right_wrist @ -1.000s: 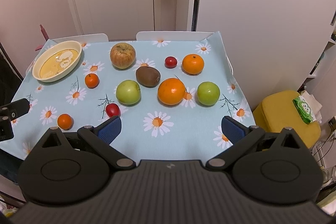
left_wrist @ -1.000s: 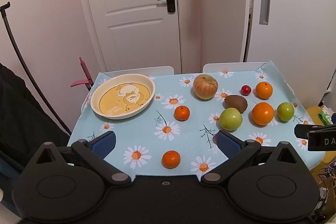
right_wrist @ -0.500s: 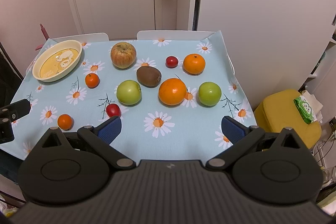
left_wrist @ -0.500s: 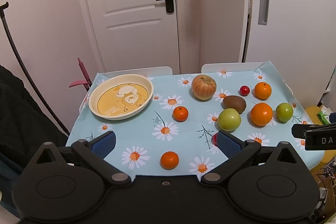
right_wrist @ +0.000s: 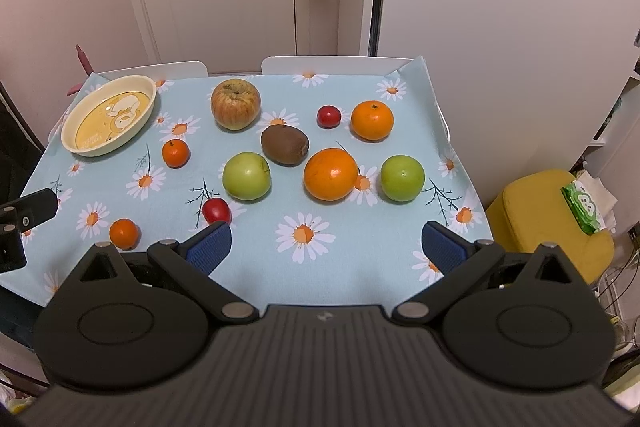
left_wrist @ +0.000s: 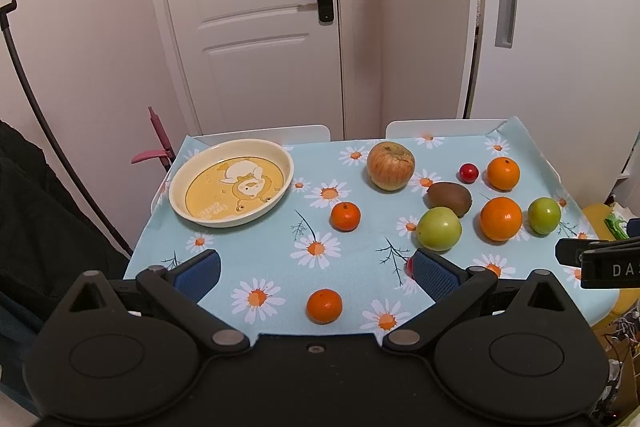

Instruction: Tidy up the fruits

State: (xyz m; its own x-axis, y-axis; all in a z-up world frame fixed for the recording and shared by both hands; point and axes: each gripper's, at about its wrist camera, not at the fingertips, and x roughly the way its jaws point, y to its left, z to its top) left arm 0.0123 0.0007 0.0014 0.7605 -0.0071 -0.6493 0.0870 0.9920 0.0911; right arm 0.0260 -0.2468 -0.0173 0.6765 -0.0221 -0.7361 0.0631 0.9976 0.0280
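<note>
Fruits lie loose on the daisy tablecloth. A yellow plate with a duck print sits empty at the far left. A large apple, a kiwi, two green apples, a big orange, a smaller orange, two small red fruits and two mandarins are spread out. My left gripper is open above the near mandarin. My right gripper is open above the front edge.
A white door and wall stand behind the table. Two white chair backs touch the far edge. A yellow stool with a green wipes pack stands to the right. A dark coat hangs at the left.
Both grippers have drifted slightly; the left view shifted a little back and up. No fruit has moved.
</note>
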